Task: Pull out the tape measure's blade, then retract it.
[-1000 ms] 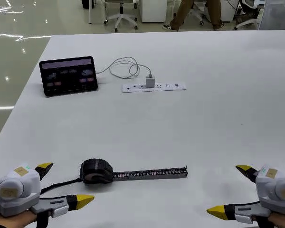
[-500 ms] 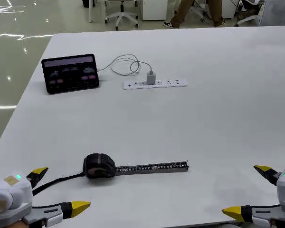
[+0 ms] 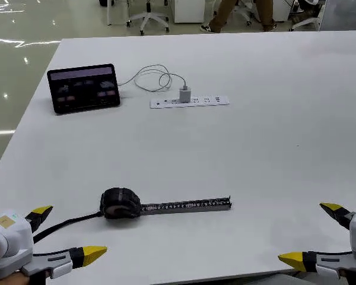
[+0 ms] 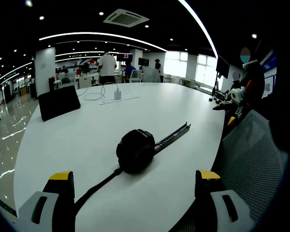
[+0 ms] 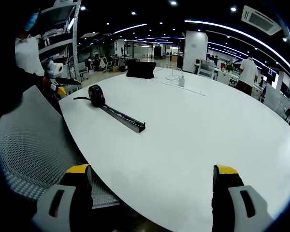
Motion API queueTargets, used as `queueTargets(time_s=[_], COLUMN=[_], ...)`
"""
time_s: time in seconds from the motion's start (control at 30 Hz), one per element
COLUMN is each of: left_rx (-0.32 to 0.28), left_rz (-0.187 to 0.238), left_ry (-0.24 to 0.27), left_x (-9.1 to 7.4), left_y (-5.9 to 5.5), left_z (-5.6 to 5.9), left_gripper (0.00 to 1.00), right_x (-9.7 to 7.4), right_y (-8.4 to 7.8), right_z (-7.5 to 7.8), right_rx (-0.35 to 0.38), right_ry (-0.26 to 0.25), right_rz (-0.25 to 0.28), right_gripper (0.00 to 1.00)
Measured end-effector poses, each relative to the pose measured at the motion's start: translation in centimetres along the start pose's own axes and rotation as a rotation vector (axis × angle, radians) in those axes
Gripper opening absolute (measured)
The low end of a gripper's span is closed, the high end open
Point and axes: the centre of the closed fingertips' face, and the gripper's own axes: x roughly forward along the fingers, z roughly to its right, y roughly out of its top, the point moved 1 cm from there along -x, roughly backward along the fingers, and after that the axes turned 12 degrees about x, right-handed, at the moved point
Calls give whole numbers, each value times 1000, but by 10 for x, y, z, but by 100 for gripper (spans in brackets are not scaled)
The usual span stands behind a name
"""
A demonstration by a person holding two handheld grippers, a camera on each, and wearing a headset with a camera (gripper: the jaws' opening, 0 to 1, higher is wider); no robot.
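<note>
A black tape measure lies on the white table near the front edge, its blade pulled out to the right and its black wrist strap trailing left. My left gripper stands open at the bottom left, a short way from the case, with the strap running between its yellow fingertips. At the bottom right my right gripper is open, well right of the blade's end. The case lies far from it.
A dark tablet stands at the back left. A white power strip with a plugged charger and coiled cable lies beside it. A grey mesh chair sits below the table's front edge. Office chairs and people are beyond the far edge.
Both grippers have drawn back toward the front edge, away from the tape measure. The tape measure and its extended blade have stayed put.
</note>
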Motion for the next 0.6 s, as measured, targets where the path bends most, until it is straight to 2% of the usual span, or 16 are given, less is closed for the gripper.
queueTargets(time_s=[0.13,0.6], left_rx=[6,14], left_rz=[-2,-9], left_ry=[-1,-14], left_x=[0,6], left_y=[0,5], left_z=[0,0], left_gripper=[100,100], right_x=[-1,0], right_y=[-2,-5], right_z=[2,-1], right_rx=[-3,-8], right_ry=[-16,-7], right_rz=[-1,-12], right_gripper=[100,100])
